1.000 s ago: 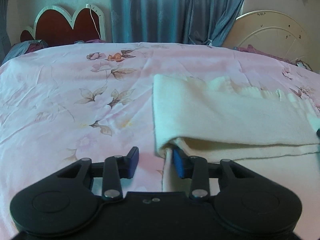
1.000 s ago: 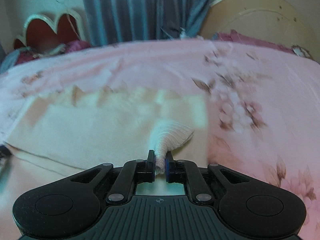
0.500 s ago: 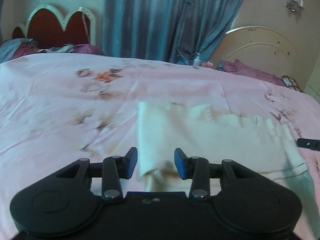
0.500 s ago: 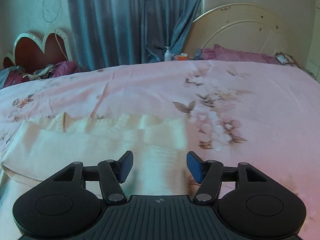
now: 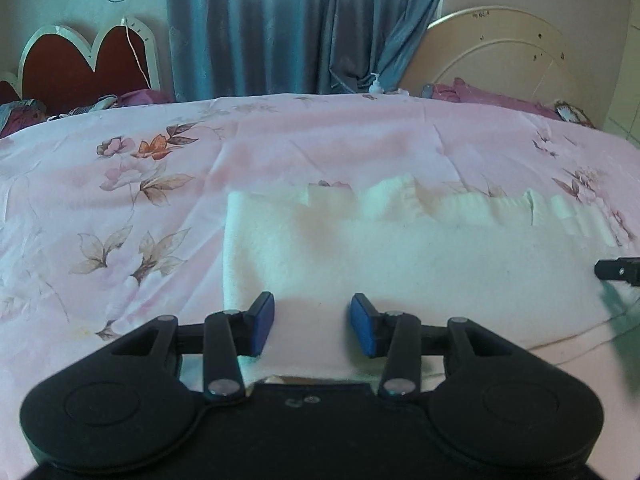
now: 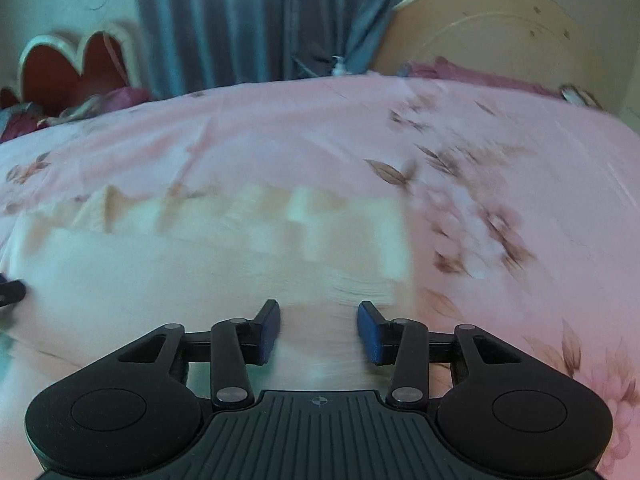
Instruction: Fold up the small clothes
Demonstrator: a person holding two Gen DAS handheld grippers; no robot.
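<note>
A cream knitted garment (image 5: pixel 400 256) lies folded flat on the pink floral bedspread (image 5: pixel 120 208), its ribbed edge along the far side. My left gripper (image 5: pixel 312 326) is open and empty over the garment's near left end. The garment also shows in the right wrist view (image 6: pixel 200 272), blurred. My right gripper (image 6: pixel 319 330) is open and empty over its near right end. The tip of the right gripper shows at the right edge of the left wrist view (image 5: pixel 618 271).
A red heart-shaped headboard (image 5: pixel 80 64) stands at the back left, blue-grey curtains (image 5: pixel 300 28) in the middle, a cream round headboard (image 5: pixel 520 56) at the back right. Purple bedding (image 5: pixel 500 100) lies along the far edge.
My right gripper let go of the pinched garment fold and opened. The garment now lies flat. Both grippers pulled back and rose; the left one shifted right over the garment.
</note>
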